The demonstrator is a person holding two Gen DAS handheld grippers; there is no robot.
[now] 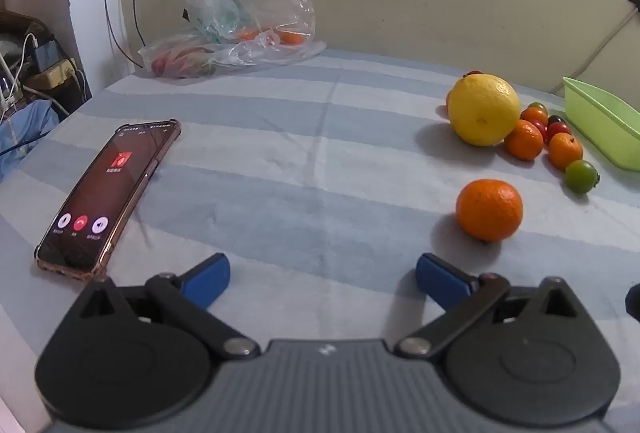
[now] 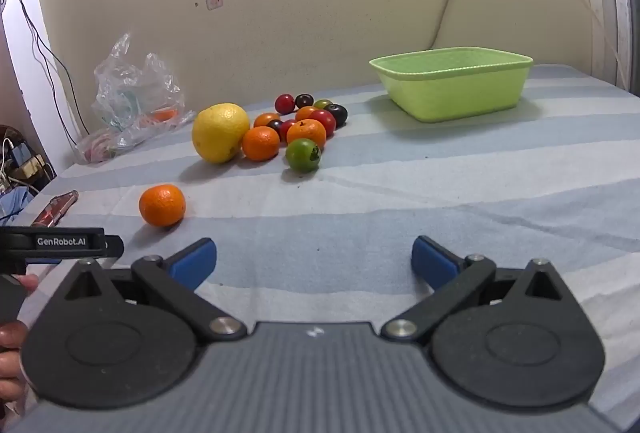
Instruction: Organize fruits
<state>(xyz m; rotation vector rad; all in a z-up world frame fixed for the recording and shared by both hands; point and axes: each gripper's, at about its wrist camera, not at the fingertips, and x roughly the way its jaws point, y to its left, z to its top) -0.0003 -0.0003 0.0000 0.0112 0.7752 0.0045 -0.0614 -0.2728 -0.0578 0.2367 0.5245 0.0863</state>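
A lone mandarin lies on the striped cloth, just ahead and right of my open left gripper. Farther back, a big yellow citrus sits with two small mandarins, a green tomato and several red and dark cherry tomatoes. A green plastic basin stands empty at the far right by the wall. My right gripper is open over bare cloth, nothing between its blue pads.
A phone with a lit screen lies at the left. A clear plastic bag holding some produce rests against the back wall. The table's left edge drops to cables and a power strip. The left gripper's body shows beside a hand.
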